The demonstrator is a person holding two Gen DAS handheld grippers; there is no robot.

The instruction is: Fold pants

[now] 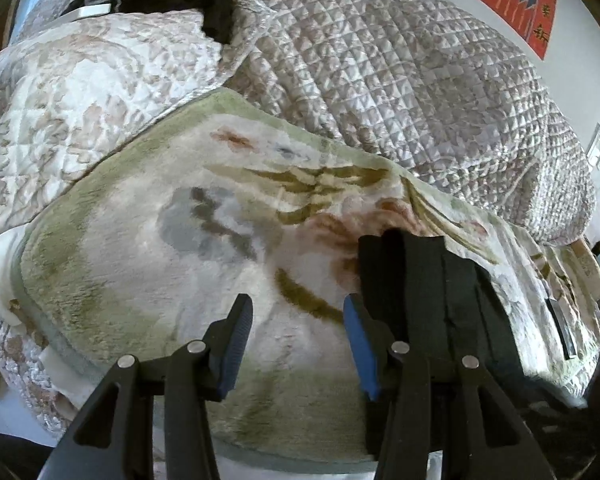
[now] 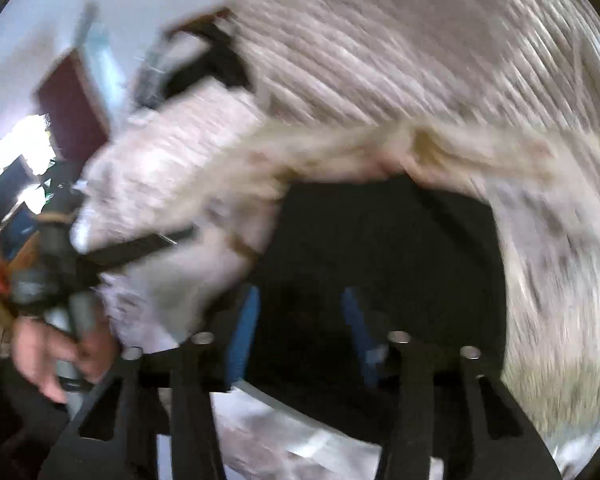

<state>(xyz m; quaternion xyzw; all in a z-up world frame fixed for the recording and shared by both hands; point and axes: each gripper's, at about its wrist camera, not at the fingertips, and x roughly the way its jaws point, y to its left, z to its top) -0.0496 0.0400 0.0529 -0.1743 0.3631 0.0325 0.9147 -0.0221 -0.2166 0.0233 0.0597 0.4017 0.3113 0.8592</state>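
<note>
Left gripper (image 1: 298, 344) stands open and empty beside black pants (image 1: 432, 280) bunched near the blanket's (image 1: 140, 240) right edge; right gripper (image 2: 300, 336), blurred, grip indeterminate; folding appears partly done.

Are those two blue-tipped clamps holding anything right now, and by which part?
Left gripper holds nothing; its jaws stand open over the plush floral blanket. Right gripper over black pants: too blurred.
</note>
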